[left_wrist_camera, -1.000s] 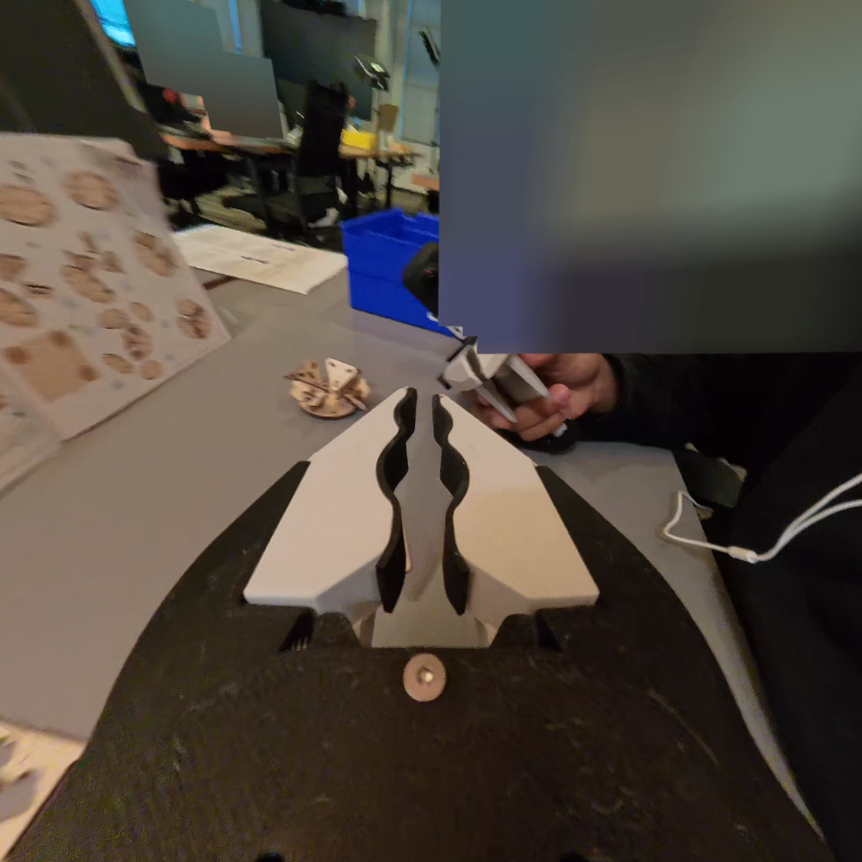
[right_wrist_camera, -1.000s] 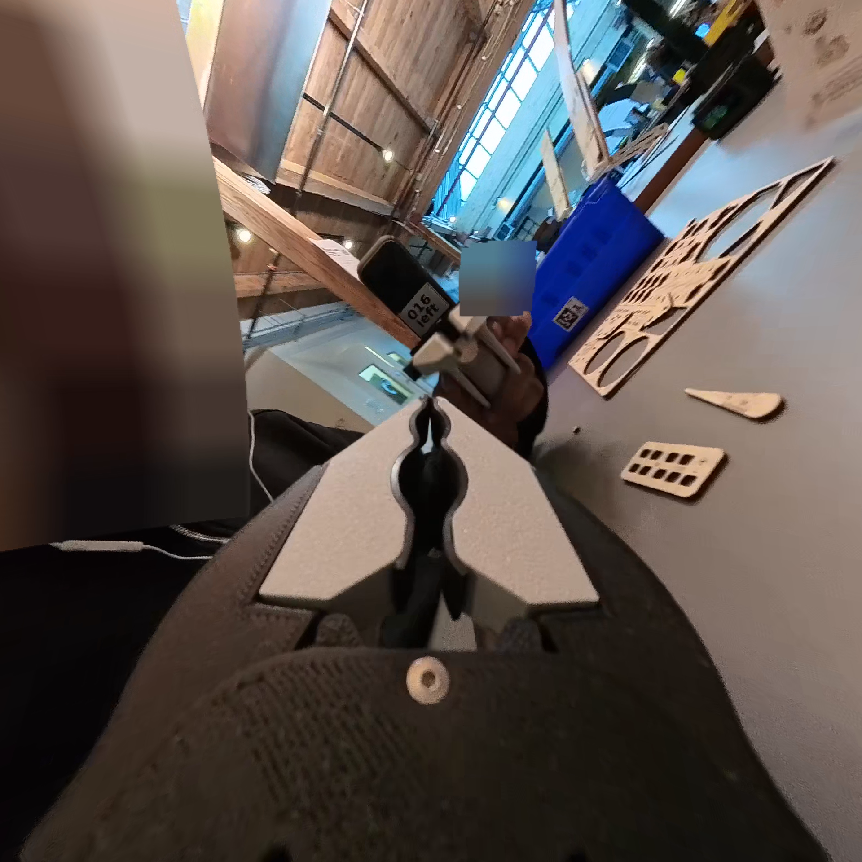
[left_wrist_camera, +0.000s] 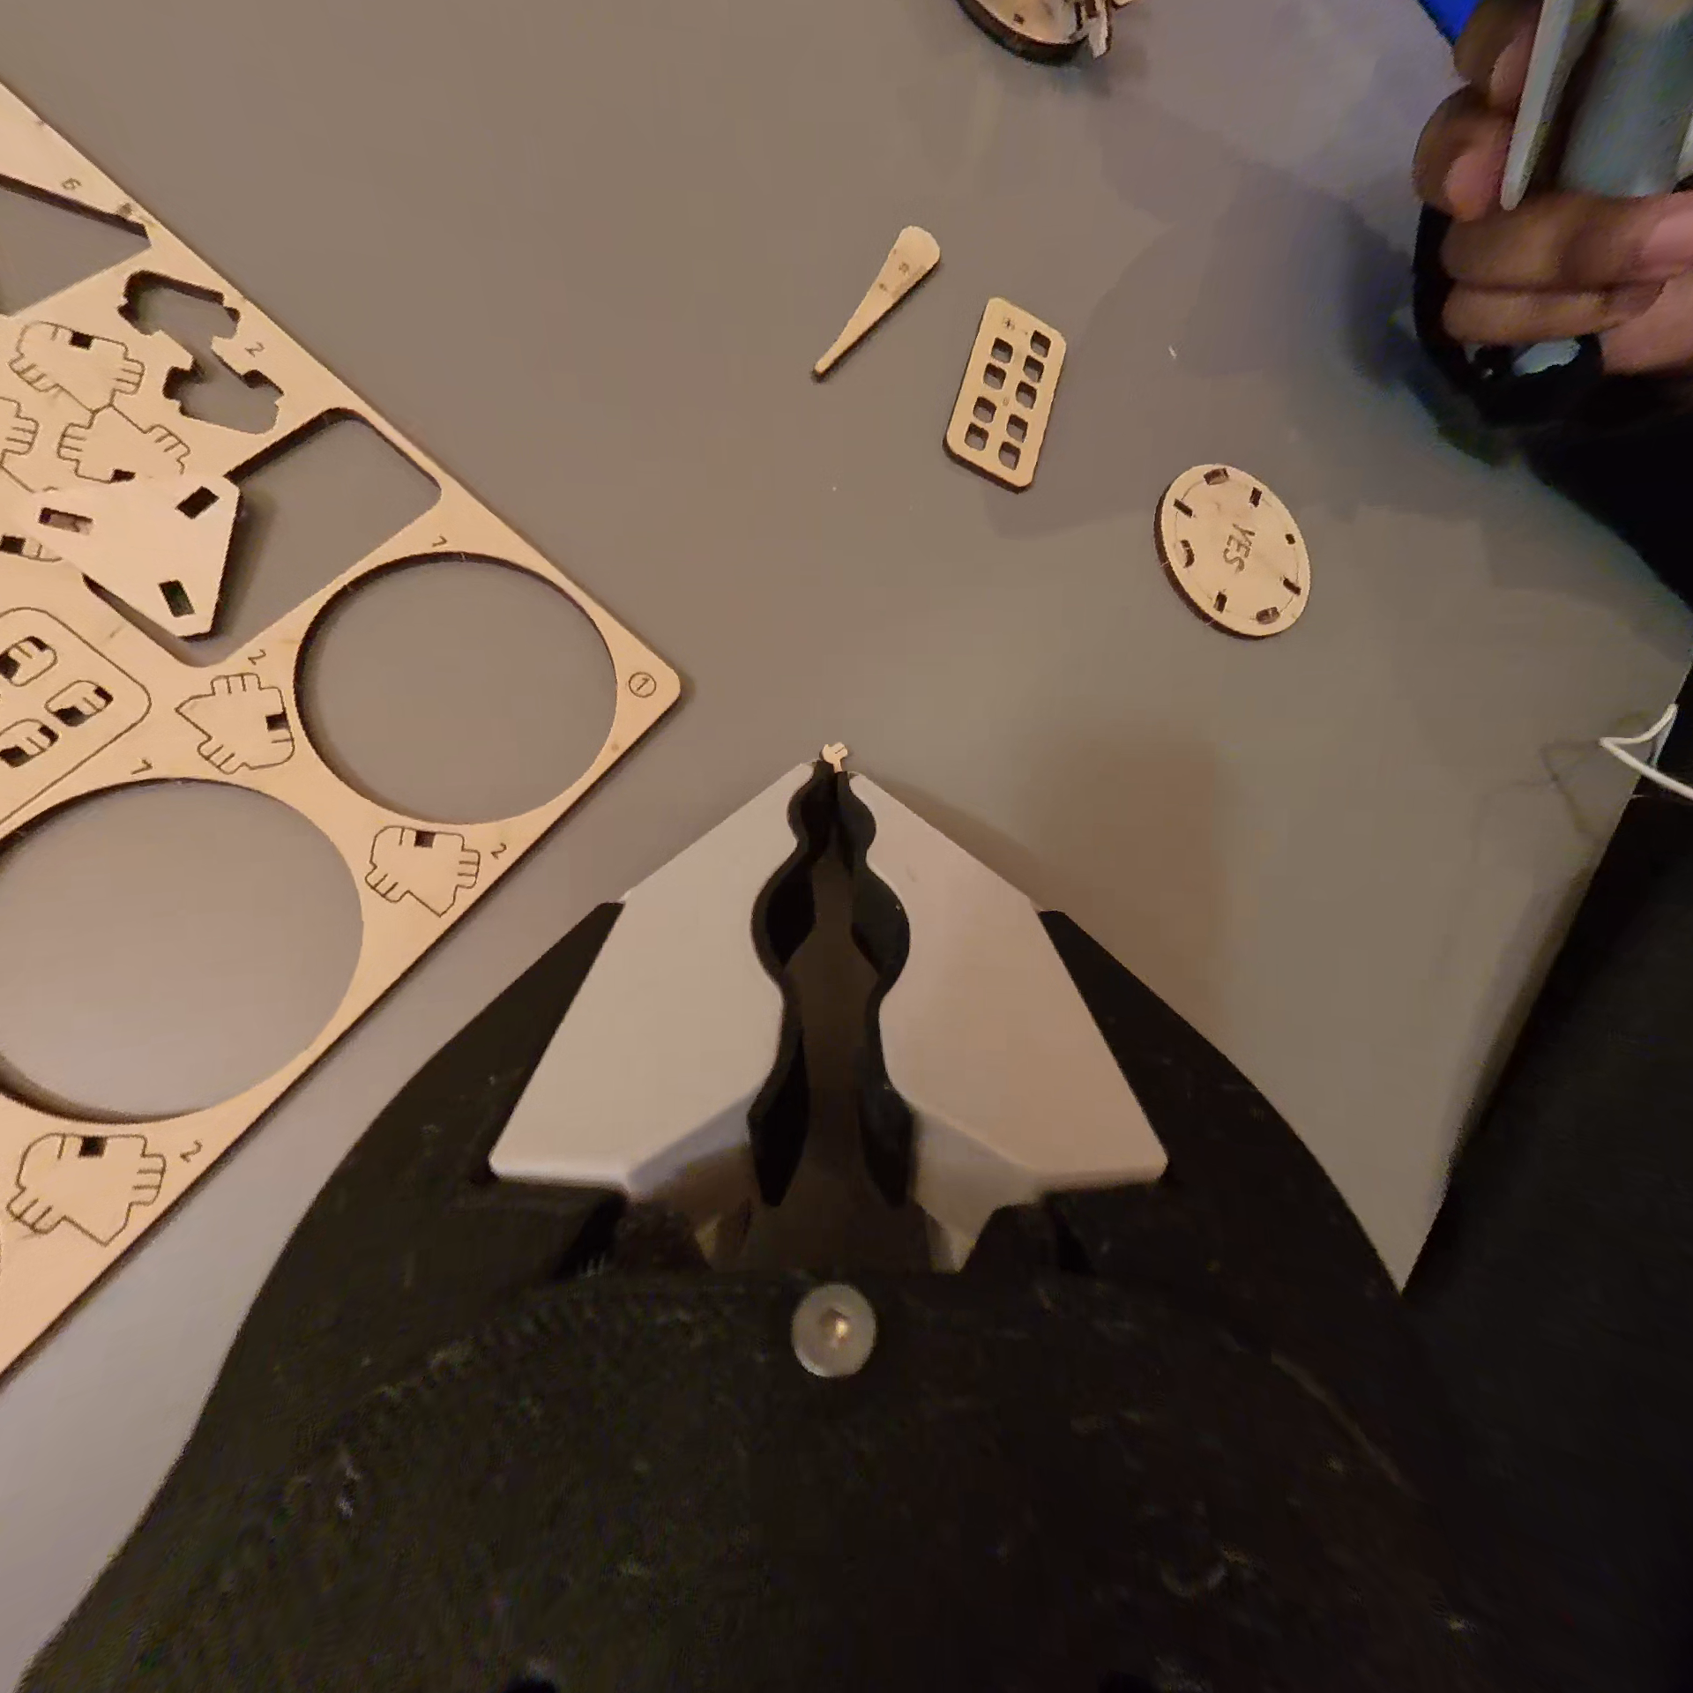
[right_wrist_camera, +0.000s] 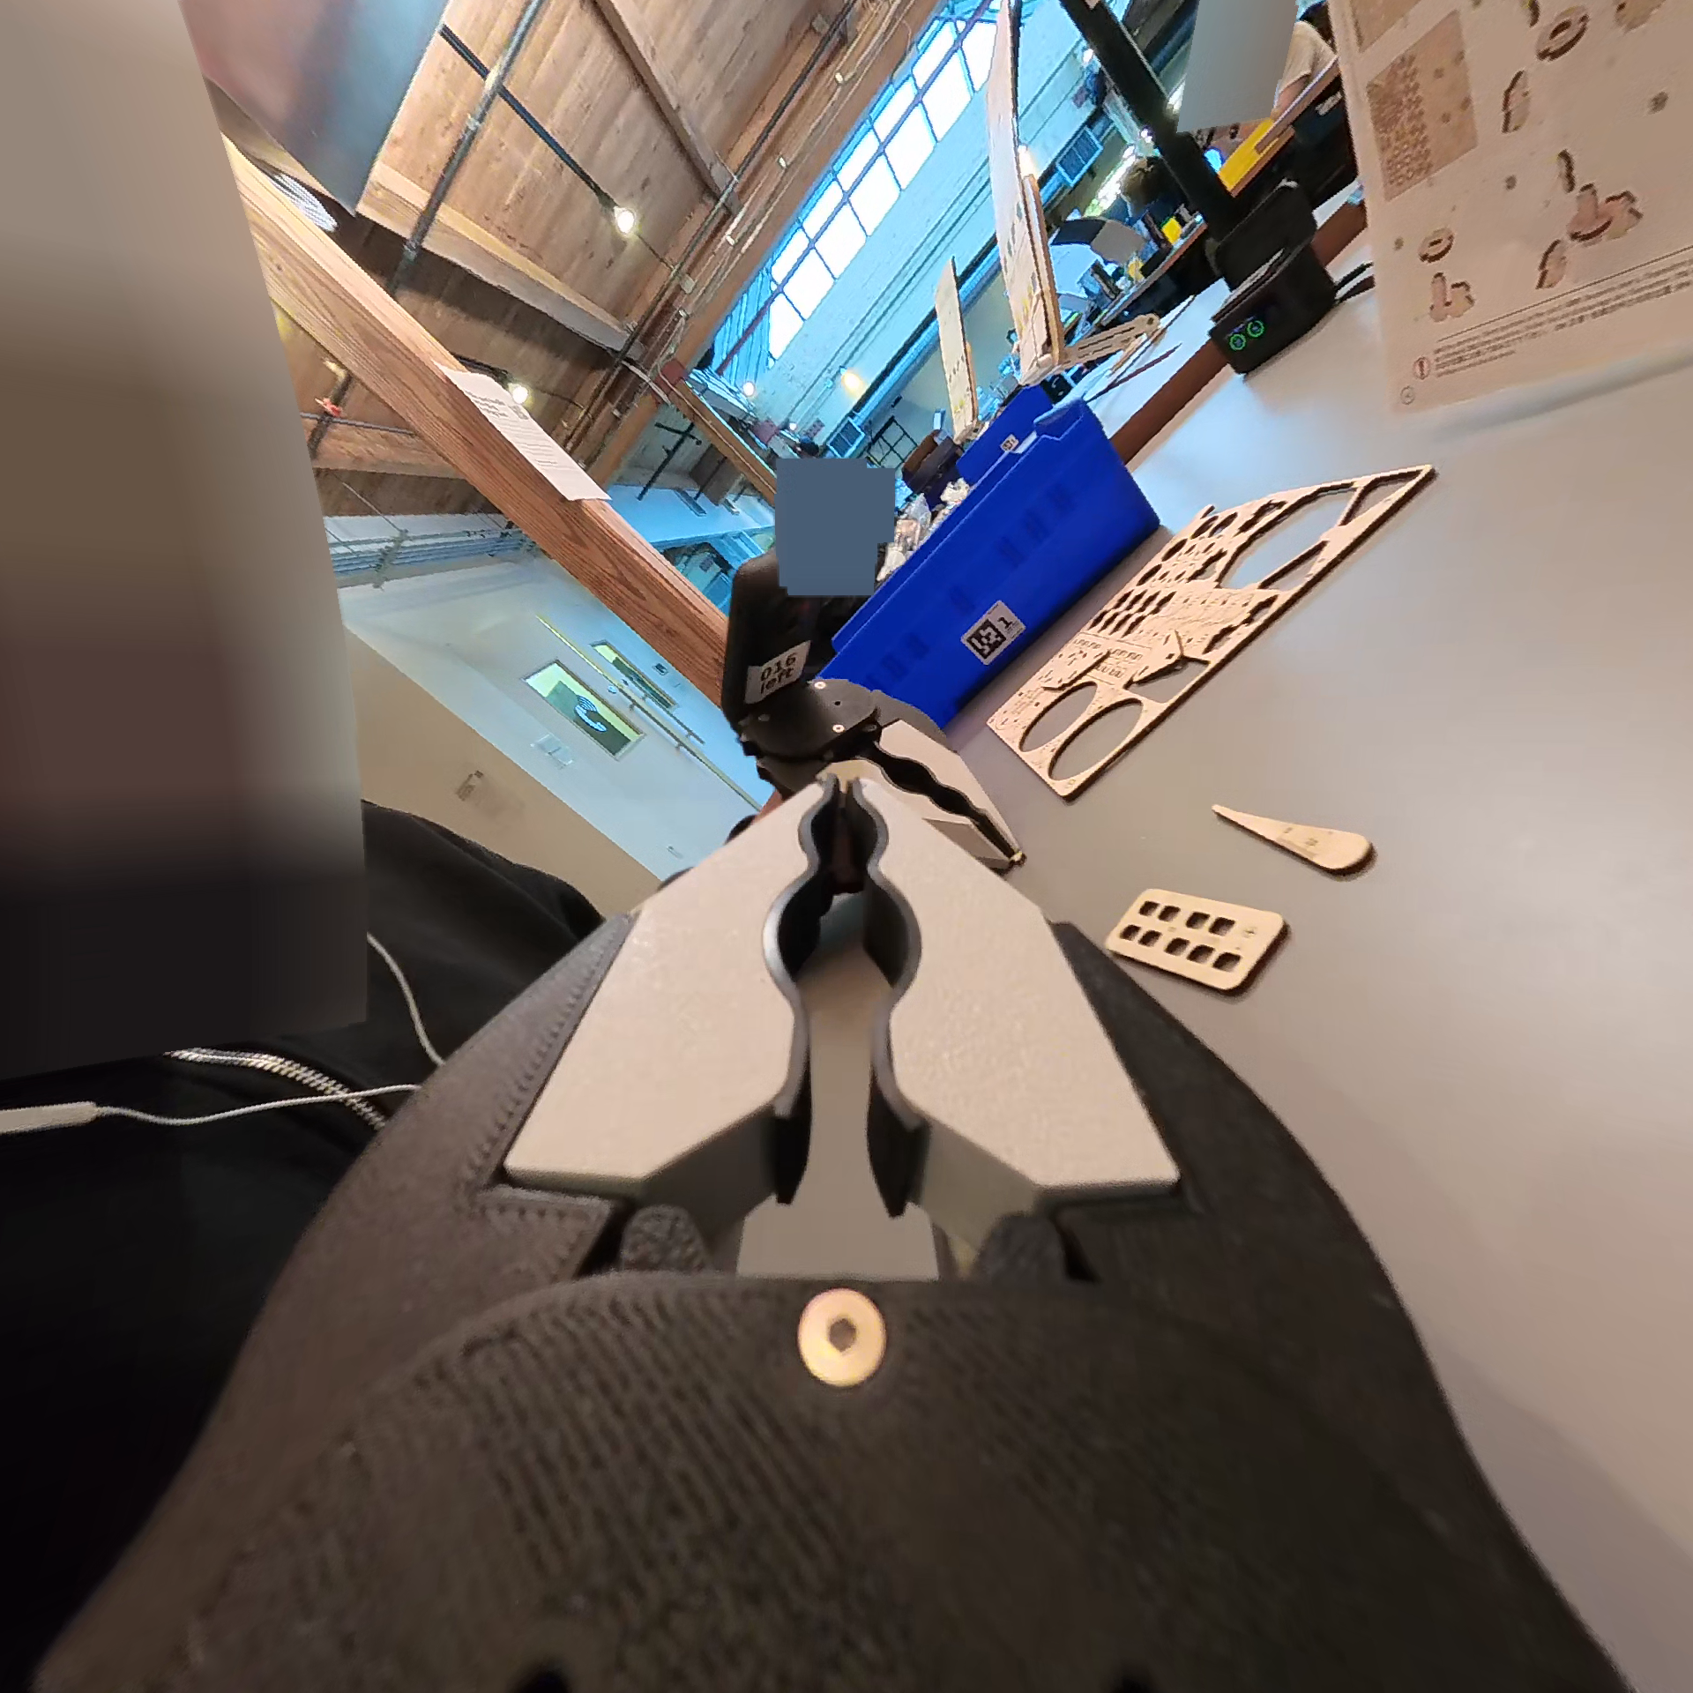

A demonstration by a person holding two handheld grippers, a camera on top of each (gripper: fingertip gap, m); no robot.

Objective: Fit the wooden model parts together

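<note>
My left gripper [left_wrist_camera: 832, 777] points down at the grey table [left_wrist_camera: 916, 641] and is shut on a tiny pale wooden piece [left_wrist_camera: 834, 756] that sticks out past its tips. The right wrist view shows the left gripper [right_wrist_camera: 1008, 852] with its tip low at the table. A cut wooden sheet [left_wrist_camera: 476, 751] lies to its left. A tapered wooden piece [left_wrist_camera: 879, 311], a slotted rectangular plate [left_wrist_camera: 1006, 403] and a round wooden disc [left_wrist_camera: 1235, 550] lie beyond it. My right gripper [right_wrist_camera: 845, 790] is shut, with nothing visible between its tips. A hand holds it at the top right of the left wrist view [left_wrist_camera: 1576, 92].
The table edge runs down the right side [left_wrist_camera: 1512, 1054], with a white cable [left_wrist_camera: 1649, 770] there. A small wooden assembly [left_wrist_camera: 1044, 23] sits at the far edge. A blue bin [right_wrist_camera: 1008, 568] and a printed sheet [right_wrist_camera: 1512, 183] stand behind the wooden sheet [right_wrist_camera: 1191, 641].
My left gripper has tilted from looking across the room to looking down at the table. Its jaws have come together, and a tiny wooden piece now shows at the tips. The right gripper stays shut.
</note>
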